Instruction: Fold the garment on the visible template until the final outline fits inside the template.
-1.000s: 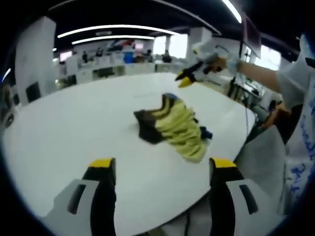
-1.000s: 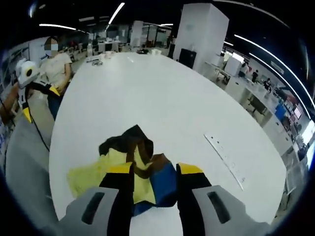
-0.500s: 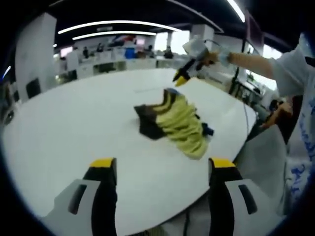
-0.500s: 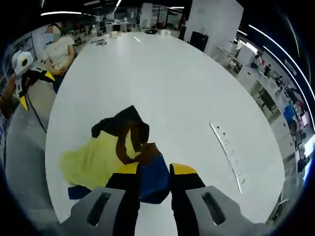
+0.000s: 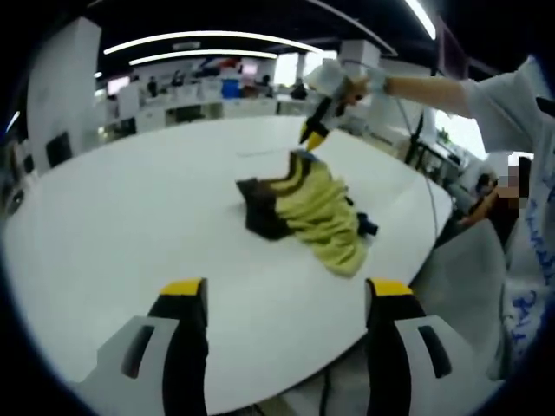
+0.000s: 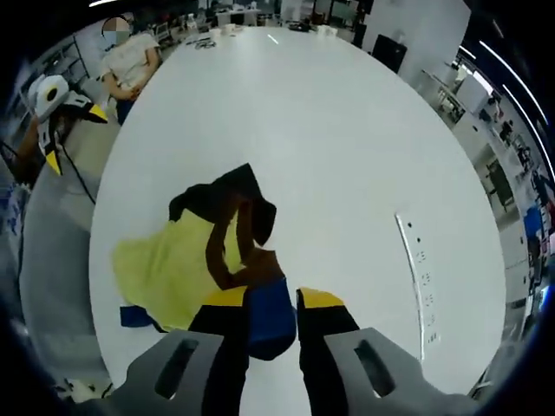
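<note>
Lowered onto the garment, our right gripper pinches its blue edge; next we lift and spread it while the left gripper's jaws wait spread.

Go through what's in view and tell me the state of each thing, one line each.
Garment: crumpled in a heap on the table, not folded, its blue part between the right gripper's jaws.
Right gripper: down at the garment's blue edge, jaws close around the cloth.
Left gripper: open, holding nothing, back from the garment near the table edge.
Table: white, with a pale strip lying flat on it.
</note>
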`<state>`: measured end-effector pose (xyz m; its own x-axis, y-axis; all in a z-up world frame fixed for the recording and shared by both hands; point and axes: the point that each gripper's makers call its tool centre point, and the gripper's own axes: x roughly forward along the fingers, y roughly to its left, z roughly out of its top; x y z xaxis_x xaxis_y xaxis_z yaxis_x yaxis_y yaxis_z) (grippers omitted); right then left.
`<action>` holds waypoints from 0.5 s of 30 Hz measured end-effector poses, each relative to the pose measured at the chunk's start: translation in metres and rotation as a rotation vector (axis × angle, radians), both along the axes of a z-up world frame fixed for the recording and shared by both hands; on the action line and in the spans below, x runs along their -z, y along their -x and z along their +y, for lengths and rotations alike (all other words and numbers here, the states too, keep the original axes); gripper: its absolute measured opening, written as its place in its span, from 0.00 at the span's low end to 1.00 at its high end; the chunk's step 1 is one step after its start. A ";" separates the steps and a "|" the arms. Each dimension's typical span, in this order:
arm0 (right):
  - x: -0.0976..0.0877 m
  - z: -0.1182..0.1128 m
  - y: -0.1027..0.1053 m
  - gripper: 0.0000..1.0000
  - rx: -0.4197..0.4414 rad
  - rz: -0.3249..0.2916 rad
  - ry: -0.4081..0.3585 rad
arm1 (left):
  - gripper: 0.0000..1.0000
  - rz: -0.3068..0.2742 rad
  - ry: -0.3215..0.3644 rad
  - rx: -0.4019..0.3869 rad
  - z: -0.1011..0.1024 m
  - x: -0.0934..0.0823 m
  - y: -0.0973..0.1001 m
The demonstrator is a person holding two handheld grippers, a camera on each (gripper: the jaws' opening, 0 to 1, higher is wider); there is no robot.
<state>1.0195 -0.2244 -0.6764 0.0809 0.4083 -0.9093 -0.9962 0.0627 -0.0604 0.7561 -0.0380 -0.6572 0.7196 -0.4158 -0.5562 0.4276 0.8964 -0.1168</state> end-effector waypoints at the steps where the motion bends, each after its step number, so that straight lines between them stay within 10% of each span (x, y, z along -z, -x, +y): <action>1: 0.000 -0.001 0.001 0.20 -0.011 0.020 0.011 | 0.69 0.001 -0.001 0.001 0.000 0.000 0.000; 15: 0.004 0.009 -0.007 0.18 -0.111 0.208 0.050 | 0.68 0.032 -0.013 0.000 0.001 0.007 -0.003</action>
